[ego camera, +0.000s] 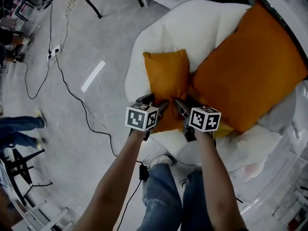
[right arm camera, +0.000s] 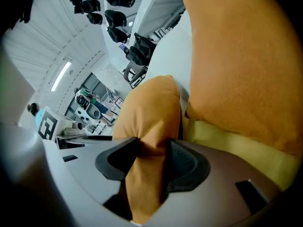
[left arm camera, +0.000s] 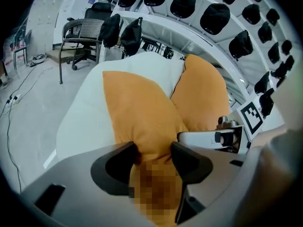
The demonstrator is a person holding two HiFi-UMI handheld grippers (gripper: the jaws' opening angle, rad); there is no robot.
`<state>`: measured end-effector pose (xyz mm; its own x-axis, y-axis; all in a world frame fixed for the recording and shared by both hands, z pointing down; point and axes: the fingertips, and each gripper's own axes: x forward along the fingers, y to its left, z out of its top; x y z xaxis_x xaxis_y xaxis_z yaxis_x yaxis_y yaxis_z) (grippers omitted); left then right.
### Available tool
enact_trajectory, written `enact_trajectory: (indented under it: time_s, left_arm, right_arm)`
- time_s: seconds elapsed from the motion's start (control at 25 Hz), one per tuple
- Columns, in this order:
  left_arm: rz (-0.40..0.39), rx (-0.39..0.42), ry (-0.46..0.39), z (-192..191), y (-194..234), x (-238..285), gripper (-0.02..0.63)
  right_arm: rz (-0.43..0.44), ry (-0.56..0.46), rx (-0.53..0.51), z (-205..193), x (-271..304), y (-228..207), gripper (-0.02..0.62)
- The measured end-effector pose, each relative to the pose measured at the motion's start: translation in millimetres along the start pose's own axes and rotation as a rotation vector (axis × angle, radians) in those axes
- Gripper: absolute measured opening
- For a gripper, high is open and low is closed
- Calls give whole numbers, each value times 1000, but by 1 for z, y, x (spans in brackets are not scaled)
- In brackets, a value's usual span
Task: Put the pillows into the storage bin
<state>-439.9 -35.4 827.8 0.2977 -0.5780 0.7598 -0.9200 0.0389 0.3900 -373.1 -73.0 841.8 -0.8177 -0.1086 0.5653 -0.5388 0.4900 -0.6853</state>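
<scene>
A small orange pillow (ego camera: 166, 78) lies on a big white cushion (ego camera: 192, 28), beside a large orange pillow (ego camera: 248, 69). Both grippers hold the small pillow's near edge. My left gripper (ego camera: 158, 106) pinches its left corner, and in the left gripper view the orange fabric (left arm camera: 137, 112) bunches between the jaws of the left gripper (left arm camera: 154, 156). My right gripper (ego camera: 179, 105) pinches the right corner. In the right gripper view a fold of the small pillow (right arm camera: 151, 112) is squeezed in the right gripper (right arm camera: 150, 159), with the large pillow (right arm camera: 241, 56) just to the right.
A yellow pillow (ego camera: 222, 129) peeks out under the large orange one. Cables (ego camera: 53, 66) and a white tape strip (ego camera: 93, 75) lie on the grey floor at left. Another person's legs (ego camera: 19, 126) are at the far left. An office chair (left arm camera: 83, 32) stands beyond the cushion.
</scene>
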Motion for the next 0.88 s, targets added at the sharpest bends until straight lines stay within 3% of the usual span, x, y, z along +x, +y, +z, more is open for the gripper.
enact_trajectory:
  time_s: [0.12, 0.32, 0.64, 0.88]
  left_arm:
    - [3, -11, -26, 8, -7, -14, 237]
    - [-10, -27, -78, 29, -32, -60, 233]
    - [-40, 90, -110, 94, -111, -148, 233]
    - [-141, 201, -111, 122, -214, -164, 233]
  right_arm:
    - [-9, -47, -27, 8, -13, 13, 170]
    - [-14, -102, -90, 32, -53, 54, 161]
    - [-44, -234, -79, 83, -155, 126, 163]
    - [-150, -364, -62, 103, -266, 123, 164]
